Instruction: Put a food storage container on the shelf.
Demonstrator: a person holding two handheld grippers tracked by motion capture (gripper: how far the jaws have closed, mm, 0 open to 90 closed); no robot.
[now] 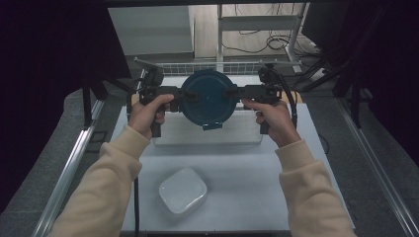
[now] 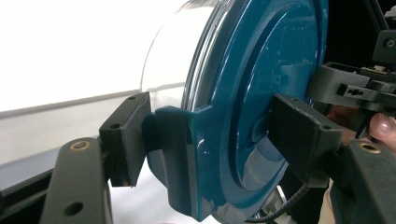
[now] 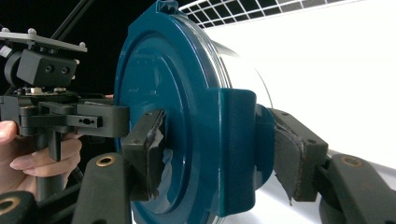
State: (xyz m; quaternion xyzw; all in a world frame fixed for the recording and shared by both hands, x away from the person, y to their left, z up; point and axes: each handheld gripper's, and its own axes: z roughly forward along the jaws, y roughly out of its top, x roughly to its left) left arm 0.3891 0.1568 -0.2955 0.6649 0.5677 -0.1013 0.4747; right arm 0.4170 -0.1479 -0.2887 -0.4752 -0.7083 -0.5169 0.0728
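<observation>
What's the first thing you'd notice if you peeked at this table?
A round dark-blue plastic lid with clip tabs sits on a clear container, held up over the far side of the white table. The left gripper and right gripper clamp it from opposite sides by its clip tabs. Nearer the person, a rounded square white lid lies alone on the table.

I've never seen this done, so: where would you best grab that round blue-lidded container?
At the lid's locking tabs, coming in level from opposite sides. They jut past the round rim, giving flat faces to pinch. Left claw and right claw each clamp one there.
</observation>
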